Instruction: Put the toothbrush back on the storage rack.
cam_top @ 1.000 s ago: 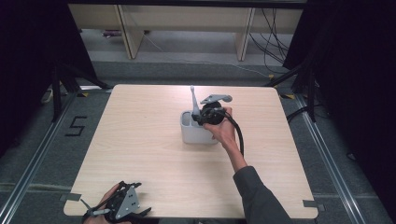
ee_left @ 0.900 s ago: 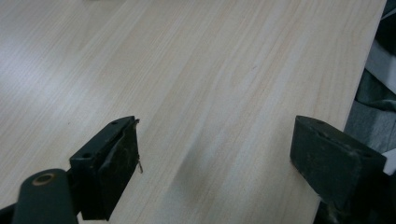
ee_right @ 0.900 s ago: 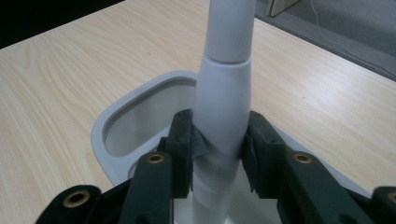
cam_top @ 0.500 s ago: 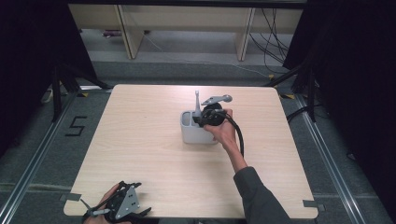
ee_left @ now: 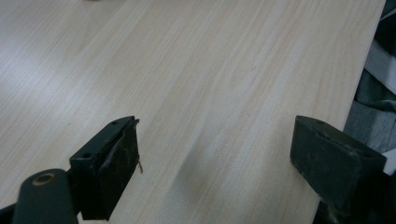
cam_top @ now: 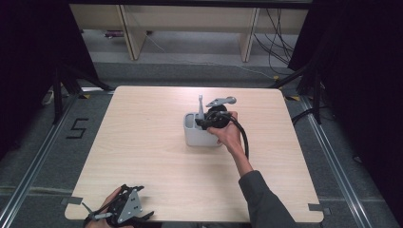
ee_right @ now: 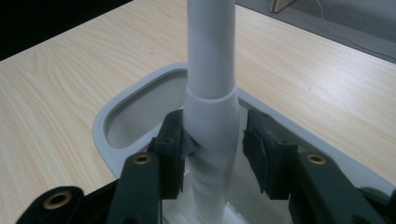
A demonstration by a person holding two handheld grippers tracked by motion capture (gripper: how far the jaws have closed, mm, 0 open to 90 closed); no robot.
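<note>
Light wood-grain table point(cam_top: 152, 156) under a fixed overhead look, grey carpet and pale shelving legs beyond the far edge.

Right hand point(cam_top: 227, 134) reaching forward from a dark grey sleeve point(cam_top: 266, 202), forearm stretched diagonally toward the table's middle, wrist bent down over a grey rectangular holder point(cam_top: 199, 135). Right tool point(cam_top: 205, 121) dipped into the holder's open top, black cable point(cam_top: 244, 140) looping back along the forearm. Jaws closed in on a white cylindrical handle point(ee_right: 210, 98) standing upright inside the holder point(ee_right: 140, 100); left pad pressed against the handle's wider lower collar, right pad just beside it, contact on that side hard to confirm. Handle point(cam_top: 201, 105) rising above the holder's rim, slightly tilted, upper end out of frame in the right gripper view. Possibly a brush or similar utensil; lower end hidden within the holder. Holder sitting a little past the table's centre, well apart from every edge.

Left hand point(cam_top: 107, 209) low at the near left corner of the table, knuckles around the left tool point(cam_top: 124, 209), grey three-cornered plate facing up. Left tool point(ee_left: 219, 163) with jaws spread wide apart, nothing between them, bare wood beneath, table edge running close past the right jaw.
</note>
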